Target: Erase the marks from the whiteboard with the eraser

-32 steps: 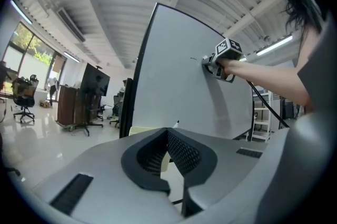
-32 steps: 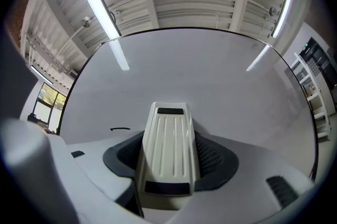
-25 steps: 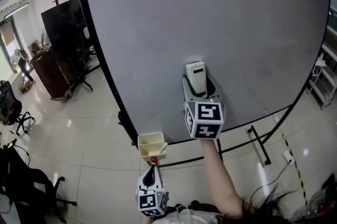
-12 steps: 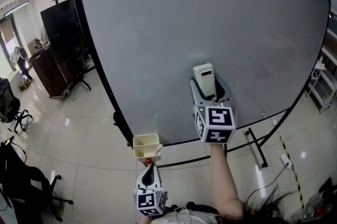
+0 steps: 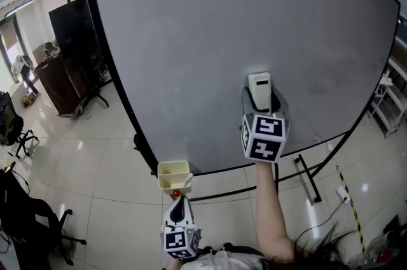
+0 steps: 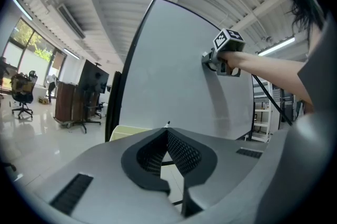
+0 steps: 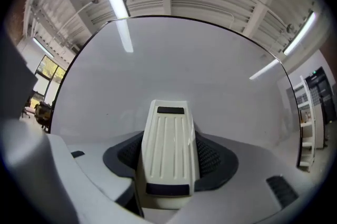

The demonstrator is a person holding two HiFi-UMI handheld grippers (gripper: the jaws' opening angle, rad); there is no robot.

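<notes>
Head view: right gripper (image 5: 260, 99) pinches eraser (image 5: 259, 84) on whiteboard (image 5: 222, 21); left gripper (image 5: 180, 201), jaws together, below cream bin (image 5: 166, 180).

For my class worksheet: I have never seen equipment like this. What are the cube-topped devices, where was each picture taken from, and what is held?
No robot here: a person holds a two-fingered gripper in each hand. The head view comes from a camera on the person's head; the other two cameras ride on the grippers. The right gripper clamps a white eraser between its fingers, at the whiteboard. The left gripper hangs low by a small yellow tray, fingers closed and empty.
</notes>
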